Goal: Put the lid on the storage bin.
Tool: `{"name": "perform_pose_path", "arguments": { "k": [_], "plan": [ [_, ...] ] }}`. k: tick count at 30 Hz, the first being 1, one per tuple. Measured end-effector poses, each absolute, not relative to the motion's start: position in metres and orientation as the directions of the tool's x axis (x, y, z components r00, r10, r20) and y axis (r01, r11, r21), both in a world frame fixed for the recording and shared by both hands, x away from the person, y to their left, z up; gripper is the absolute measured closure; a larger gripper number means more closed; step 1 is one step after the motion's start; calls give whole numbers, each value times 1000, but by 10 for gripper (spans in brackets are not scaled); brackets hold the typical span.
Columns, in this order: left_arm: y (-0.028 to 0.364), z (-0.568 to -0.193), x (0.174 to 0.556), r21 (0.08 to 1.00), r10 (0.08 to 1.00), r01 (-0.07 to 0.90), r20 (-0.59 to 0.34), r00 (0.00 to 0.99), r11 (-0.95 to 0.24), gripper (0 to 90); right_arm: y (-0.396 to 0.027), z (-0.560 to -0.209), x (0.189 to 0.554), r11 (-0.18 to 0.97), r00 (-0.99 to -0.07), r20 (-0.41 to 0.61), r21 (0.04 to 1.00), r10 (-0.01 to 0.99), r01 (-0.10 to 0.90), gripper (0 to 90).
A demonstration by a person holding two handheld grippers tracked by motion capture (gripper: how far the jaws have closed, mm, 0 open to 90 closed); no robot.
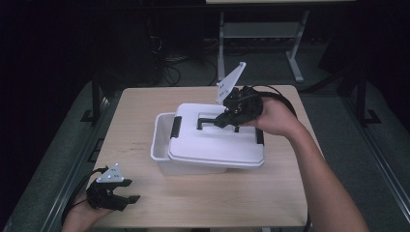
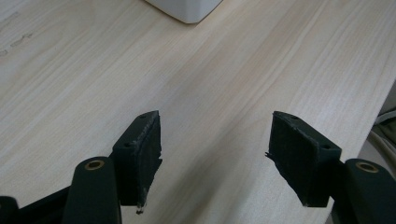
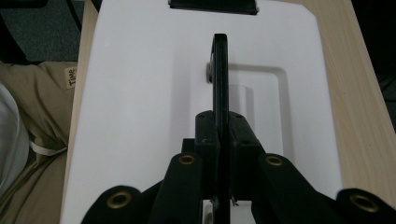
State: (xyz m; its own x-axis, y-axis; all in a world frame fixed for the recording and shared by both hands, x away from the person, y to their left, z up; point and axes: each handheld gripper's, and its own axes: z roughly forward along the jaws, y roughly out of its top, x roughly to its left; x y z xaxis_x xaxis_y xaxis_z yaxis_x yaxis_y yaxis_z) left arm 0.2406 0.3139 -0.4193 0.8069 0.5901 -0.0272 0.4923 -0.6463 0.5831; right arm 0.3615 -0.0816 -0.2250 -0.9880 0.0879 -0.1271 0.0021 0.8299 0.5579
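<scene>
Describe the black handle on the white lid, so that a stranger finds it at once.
On the wooden table stands a white box; its white lid sits shifted to one side. The black handle stands upright at the lid's middle, clamped in the right tool. Unlike the black side latches, it is a thin bar.

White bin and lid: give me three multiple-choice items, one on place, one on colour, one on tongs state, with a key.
1. How does the lid sit relative to the white bin?
A. Shifted sideways, one end of the bin uncovered
B. Flat on the table beside it
C. Leaning against the bin's side

2. What colour is the lid's handle?
A. White
B. Black
C. Red

3. What are the right tongs doing?
A. Open above the lid
B. Shut on the handle
C. Resting on the table

Key: 1 A, the bin's rim shows past the lid's edge; 2 B, it stands dark against the lid; 3 B, both pads press on it.
</scene>
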Motion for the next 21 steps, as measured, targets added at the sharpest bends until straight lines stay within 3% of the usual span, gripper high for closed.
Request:
{"name": "perform_pose_path", "arguments": {
  "k": [21],
  "plan": [
    [319,-419,239,596,597,496,-35,802,-631,340,-33,-245,386,825,-995,-92,564,27,-30,843]
  ]
}}
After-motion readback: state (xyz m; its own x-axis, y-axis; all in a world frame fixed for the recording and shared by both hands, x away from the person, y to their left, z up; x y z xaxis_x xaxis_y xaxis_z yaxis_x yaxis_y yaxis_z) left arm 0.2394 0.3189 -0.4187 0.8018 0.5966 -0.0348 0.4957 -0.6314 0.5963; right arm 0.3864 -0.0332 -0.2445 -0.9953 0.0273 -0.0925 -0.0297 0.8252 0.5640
